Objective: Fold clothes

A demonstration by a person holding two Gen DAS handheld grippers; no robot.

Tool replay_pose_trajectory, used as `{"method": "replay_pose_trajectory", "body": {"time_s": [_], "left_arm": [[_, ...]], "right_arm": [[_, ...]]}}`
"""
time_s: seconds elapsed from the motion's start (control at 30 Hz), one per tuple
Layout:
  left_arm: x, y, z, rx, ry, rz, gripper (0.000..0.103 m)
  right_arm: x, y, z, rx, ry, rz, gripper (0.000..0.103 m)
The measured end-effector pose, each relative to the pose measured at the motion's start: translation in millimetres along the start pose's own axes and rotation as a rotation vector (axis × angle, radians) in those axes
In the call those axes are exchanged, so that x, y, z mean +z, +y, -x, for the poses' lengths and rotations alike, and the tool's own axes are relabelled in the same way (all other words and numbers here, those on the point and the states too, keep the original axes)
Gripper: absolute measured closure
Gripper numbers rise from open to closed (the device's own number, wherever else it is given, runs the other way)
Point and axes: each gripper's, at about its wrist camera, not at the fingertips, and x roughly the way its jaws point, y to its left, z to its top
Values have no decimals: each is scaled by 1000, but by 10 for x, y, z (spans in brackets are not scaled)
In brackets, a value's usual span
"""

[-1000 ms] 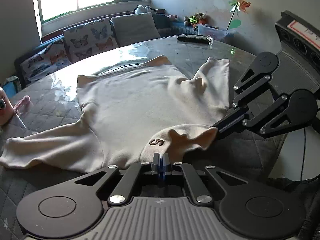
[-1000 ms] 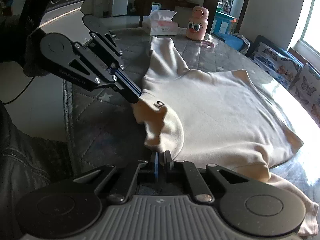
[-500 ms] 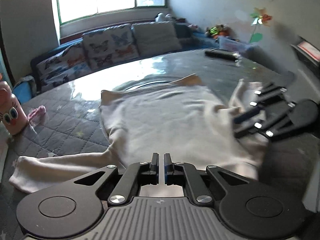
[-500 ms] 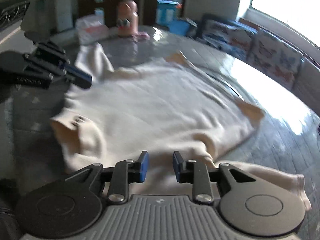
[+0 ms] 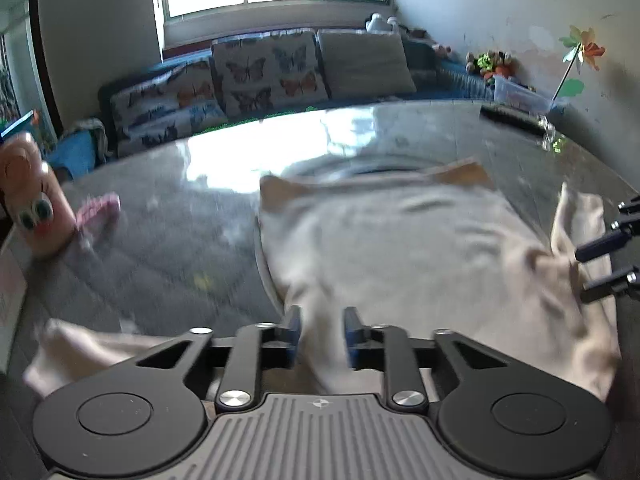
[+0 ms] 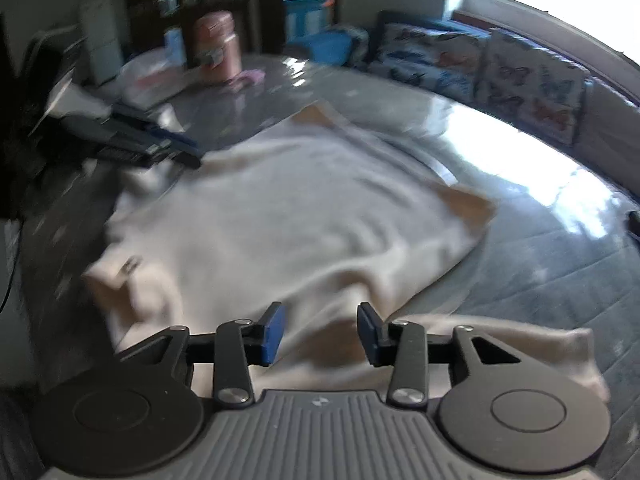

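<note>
A cream long-sleeved sweater (image 5: 400, 240) lies spread flat on the round quilted table (image 5: 168, 248), and shows in the right wrist view (image 6: 288, 208) too. My left gripper (image 5: 320, 332) is open, its jaws straddling the cloth near the left shoulder; one sleeve (image 5: 80, 352) trails to the left. My right gripper (image 6: 318, 332) is open over the cloth near the right shoulder; the other sleeve (image 6: 520, 344) runs to the right. Each gripper shows in the other's view: the right (image 5: 608, 248), the left (image 6: 168, 148). Both views are motion-blurred.
A pink bottle with cartoon eyes (image 5: 28, 200) and a pink cloth (image 5: 100, 212) stand at the table's left. A dark remote (image 5: 512, 118) lies at the far right. A tissue box (image 6: 160, 76) sits beyond the sweater. A cushioned sofa (image 5: 260, 76) runs under the window.
Both grippers let go of the collar end and opened. They swung apart, the left one leftward and the right one rightward, each toward a shoulder and sleeve.
</note>
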Motion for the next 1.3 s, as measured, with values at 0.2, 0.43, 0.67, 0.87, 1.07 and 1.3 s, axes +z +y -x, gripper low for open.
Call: {"method": "replay_pose_trajectory", "body": {"time_s": [0.2,0.43,0.67,0.87,1.07,1.3], "left_arm": [[332,100,-317,80,-9,3,59],[617,280,-783,129,3,61,56],[746,345,-1097,123,13,78,55],[739,368,-1231,109,19,67,94],[799,475,-1217,168,-26,80,95],[793,552,-1294,203,4,101,90]], "right_arm": [[298,-540,-203,-103,-47,-132,63],[473,-1125,-580,-153,-70,-284,64],[504,-1457,-905,-113,-54,-384,84],[653,-1447,-956,-135,-74,-319,99],[952,-1425,-1013,-165,-141,-244,99],[961,-1322,-1021,-151,-122,-217,92]]}}
